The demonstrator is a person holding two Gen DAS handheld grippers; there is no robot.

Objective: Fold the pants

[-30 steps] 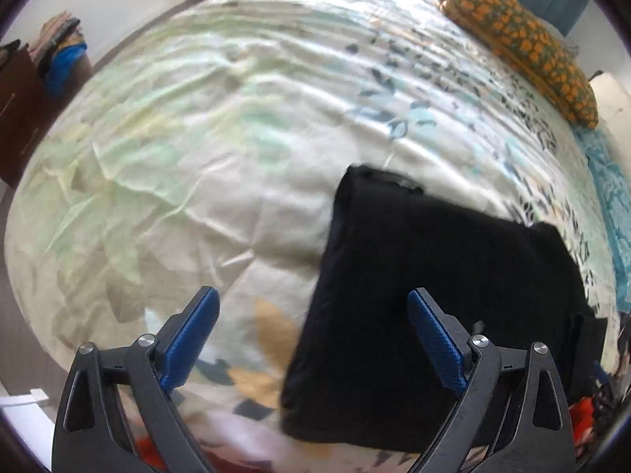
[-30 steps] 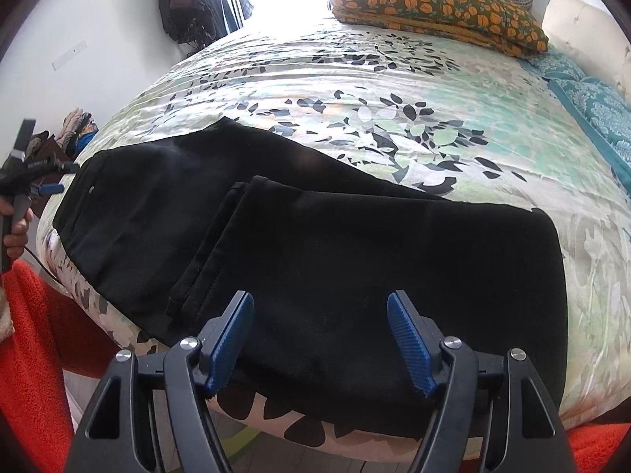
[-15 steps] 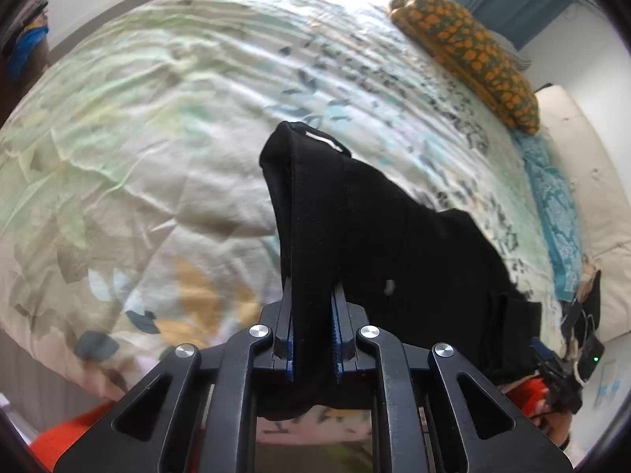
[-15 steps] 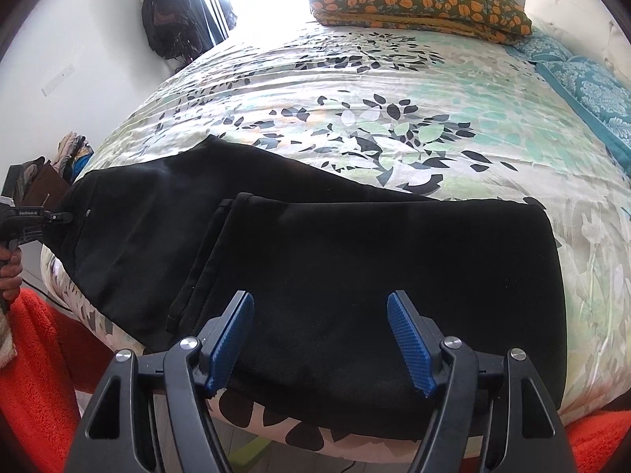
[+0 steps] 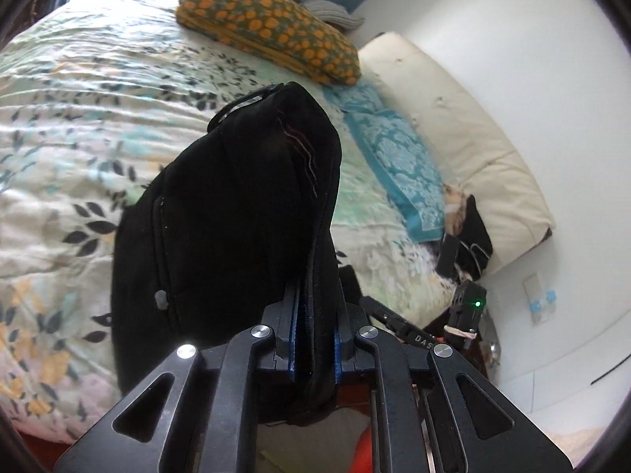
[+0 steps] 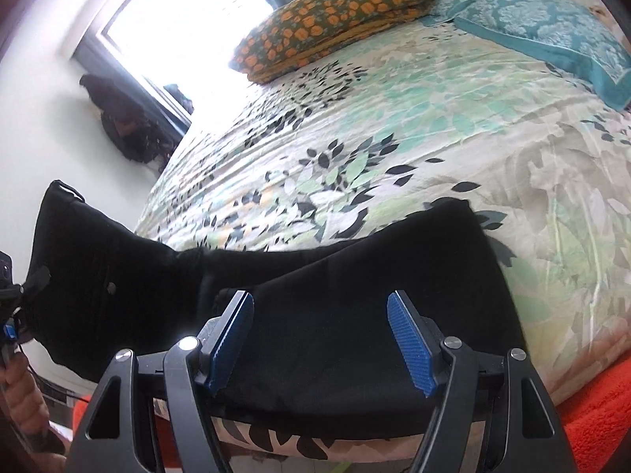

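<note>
1. Pants point(image 5: 236, 213), black, lie partly on the bed point(image 5: 71, 126); the waist end is lifted off the floral cover.
2. Left claw point(image 5: 313, 339) is pressed together and pinches the waist edge of the pants, the cloth rising between its blue pads.
3. Right claw point(image 6: 321, 339) is spread wide above the folded leg part point(image 6: 355, 276), and its blue pads point(image 6: 410, 343) grip nothing.
4. Orange-dotted pillow point(image 6: 335, 15) lies at the far end of the bed.

Bed covered by a pale floral quilt point(image 6: 453, 126) printed with green and black leaves. At the head, an orange-spotted green pillow point(image 6: 335, 12) beside a teal patterned pillow point(image 6: 552, 27), against a cream padded headboard point(image 5: 465, 149). Bright window point(image 6: 185, 19) behind, dark bag point(image 6: 126, 126) against the white wall, orange fleece point(image 6: 595, 414) along the near edge.
</note>
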